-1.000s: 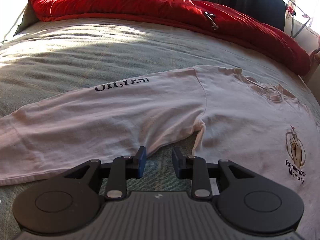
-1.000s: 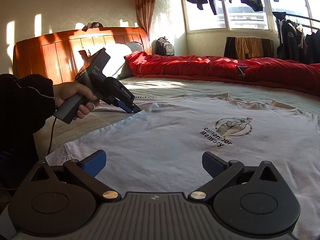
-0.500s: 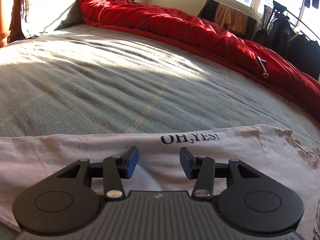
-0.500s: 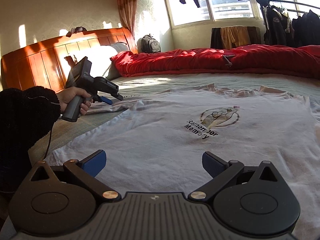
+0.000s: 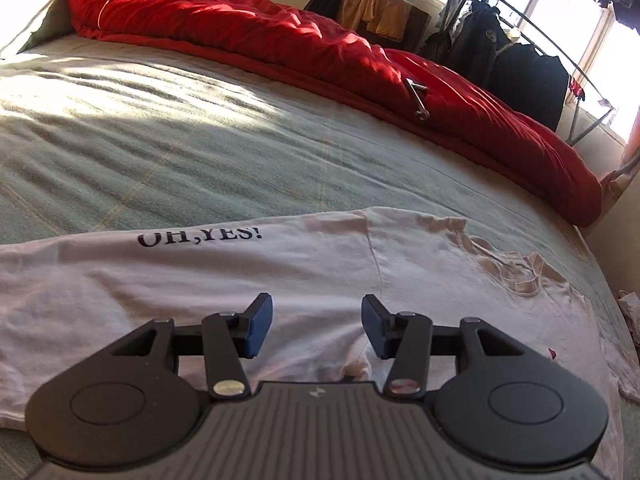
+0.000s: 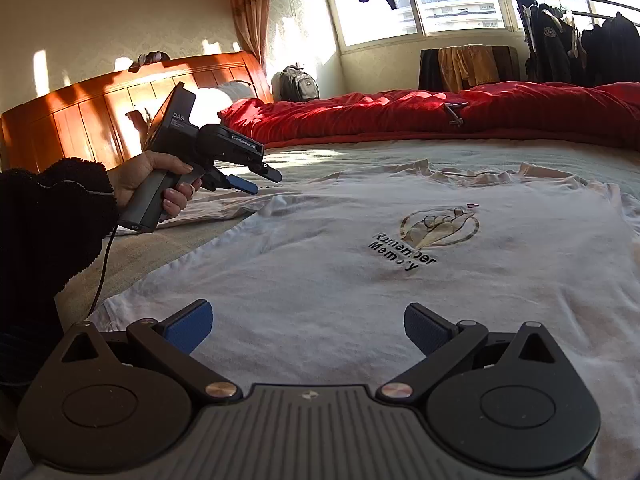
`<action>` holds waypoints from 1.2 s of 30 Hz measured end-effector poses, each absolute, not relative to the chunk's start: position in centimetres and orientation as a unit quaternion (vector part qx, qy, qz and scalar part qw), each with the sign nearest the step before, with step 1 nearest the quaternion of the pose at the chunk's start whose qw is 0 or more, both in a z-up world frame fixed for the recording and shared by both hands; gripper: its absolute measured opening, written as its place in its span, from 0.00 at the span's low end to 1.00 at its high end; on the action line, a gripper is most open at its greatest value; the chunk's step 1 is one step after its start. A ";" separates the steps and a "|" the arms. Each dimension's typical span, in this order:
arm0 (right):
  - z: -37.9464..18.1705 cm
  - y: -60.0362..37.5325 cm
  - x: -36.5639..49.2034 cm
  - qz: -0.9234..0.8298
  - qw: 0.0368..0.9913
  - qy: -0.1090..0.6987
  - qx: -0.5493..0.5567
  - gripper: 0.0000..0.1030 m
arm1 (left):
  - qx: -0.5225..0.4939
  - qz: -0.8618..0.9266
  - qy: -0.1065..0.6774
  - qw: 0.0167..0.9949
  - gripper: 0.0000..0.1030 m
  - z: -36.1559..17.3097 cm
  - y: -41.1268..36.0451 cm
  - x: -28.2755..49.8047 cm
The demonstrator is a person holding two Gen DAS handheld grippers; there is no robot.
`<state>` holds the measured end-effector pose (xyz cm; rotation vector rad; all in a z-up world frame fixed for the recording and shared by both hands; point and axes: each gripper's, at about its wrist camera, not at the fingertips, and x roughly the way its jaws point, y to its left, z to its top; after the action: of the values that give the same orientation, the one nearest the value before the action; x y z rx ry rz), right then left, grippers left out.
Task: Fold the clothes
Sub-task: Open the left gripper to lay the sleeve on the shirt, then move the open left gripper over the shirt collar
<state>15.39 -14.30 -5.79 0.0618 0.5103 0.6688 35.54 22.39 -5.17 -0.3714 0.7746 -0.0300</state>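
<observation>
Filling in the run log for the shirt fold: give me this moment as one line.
stage: pre-fold | shirt: flat on bed | left gripper: opening, empty, over sleeve | right gripper: open, empty, over hem

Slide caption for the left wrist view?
Left hand-held gripper, jaws opening and empty, above the white T-shirt sleeve printed "OH,YES!" on the bed.

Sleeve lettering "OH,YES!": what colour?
Black print on the white long-sleeved shirt's sleeve; clearest in the left wrist view.
</observation>
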 end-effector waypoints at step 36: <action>-6.2 -17.6 16.9 0.289 0.914 0.274 0.076 1.00 | -0.079 -0.040 0.416 0.905 0.66 -5.3 10.4 46.4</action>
<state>16.85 -17.55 -6.19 0.1574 0.5648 0.5960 46.43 10.37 -5.30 -0.1641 0.8597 -0.0829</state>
